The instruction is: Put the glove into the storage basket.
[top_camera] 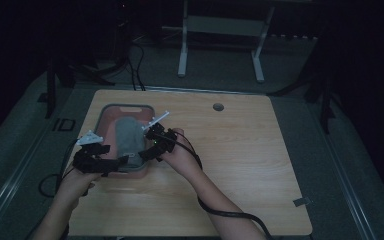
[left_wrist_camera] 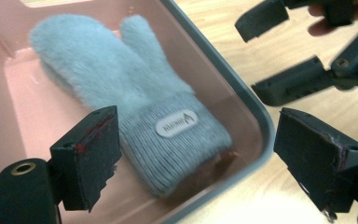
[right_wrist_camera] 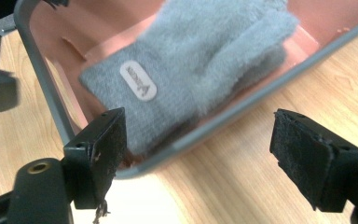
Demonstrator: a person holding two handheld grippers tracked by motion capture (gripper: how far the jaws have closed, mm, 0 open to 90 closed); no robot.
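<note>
The left tongs (left_wrist_camera: 196,154) and right tongs (right_wrist_camera: 198,151) hang released, jaws spread and empty, straddling the pink tray's grey rim (left_wrist_camera: 242,98), the grey mitten (left_wrist_camera: 121,88) lying inside, frame centre-left, apparently just deposited.

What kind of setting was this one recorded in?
Probably a dim lab or recording room: a bare wooden table with a cable hole, grey carpet, a white desk frame behind, and cables across the floor.

The mitten's (right_wrist_camera: 200,70) fingertip end runs off the top of the right gripper view, and its fluffy part is blurred there. In the dim high view the lettering on its cuff label (left_wrist_camera: 176,123) is too small to read. The tray's (left_wrist_camera: 256,112) far end is cut off in the left gripper view.
</note>
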